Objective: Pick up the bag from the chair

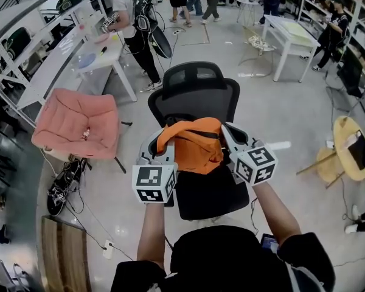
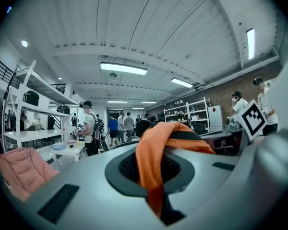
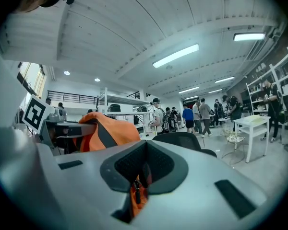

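An orange bag [image 1: 191,143] with black trim hangs between my two grippers above the seat of a black mesh office chair [image 1: 198,90]. My left gripper [image 1: 160,143] is shut on the bag's orange strap [image 2: 151,169], which drapes out of its jaws. On the bag's other side my right gripper [image 1: 227,140] is shut on orange fabric with a black zipper pull [image 3: 136,195]. The bag's body [image 3: 103,131] shows to the left in the right gripper view. It appears lifted off the seat.
A pink padded chair [image 1: 78,123] stands to the left, with cables on the floor [image 1: 64,184] beside it. White tables [image 1: 292,35] and shelving [image 1: 30,47] line the room, with several people at the back. A round yellow table [image 1: 353,148] is at right.
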The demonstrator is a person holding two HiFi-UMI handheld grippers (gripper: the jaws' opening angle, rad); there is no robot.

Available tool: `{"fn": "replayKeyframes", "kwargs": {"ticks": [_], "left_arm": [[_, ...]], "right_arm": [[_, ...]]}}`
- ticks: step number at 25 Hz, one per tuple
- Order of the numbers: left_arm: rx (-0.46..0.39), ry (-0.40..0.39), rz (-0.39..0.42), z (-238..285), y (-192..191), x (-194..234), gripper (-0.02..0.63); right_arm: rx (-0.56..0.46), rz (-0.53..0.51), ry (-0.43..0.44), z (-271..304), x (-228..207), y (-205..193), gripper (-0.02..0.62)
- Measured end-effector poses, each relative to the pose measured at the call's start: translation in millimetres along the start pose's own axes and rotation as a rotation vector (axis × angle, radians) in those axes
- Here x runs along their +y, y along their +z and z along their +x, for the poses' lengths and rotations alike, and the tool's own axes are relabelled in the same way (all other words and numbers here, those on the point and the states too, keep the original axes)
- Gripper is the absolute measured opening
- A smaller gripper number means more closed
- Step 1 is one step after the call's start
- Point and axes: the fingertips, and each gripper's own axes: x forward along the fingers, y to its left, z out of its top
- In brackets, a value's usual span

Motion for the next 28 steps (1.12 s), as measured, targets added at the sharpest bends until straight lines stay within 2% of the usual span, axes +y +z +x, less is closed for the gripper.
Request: {"fn": "replayKeyframes", "kwargs": {"ticks": [16, 28], "left_arm": [[-0.048, -0.064, -0.059, -18.5, 5.5, -20.3, 0.025], [-0.052, -0.044, -0.051, -31.7, 20.1, -52.8, 0.025]], "right_arm": [[-0.025, -0.018, -0.047, -32.4, 5.5, 6.8, 0.0], [-0.043, -0.016, -0.029, -67.6, -0.4, 19.4, 0.0]]}}
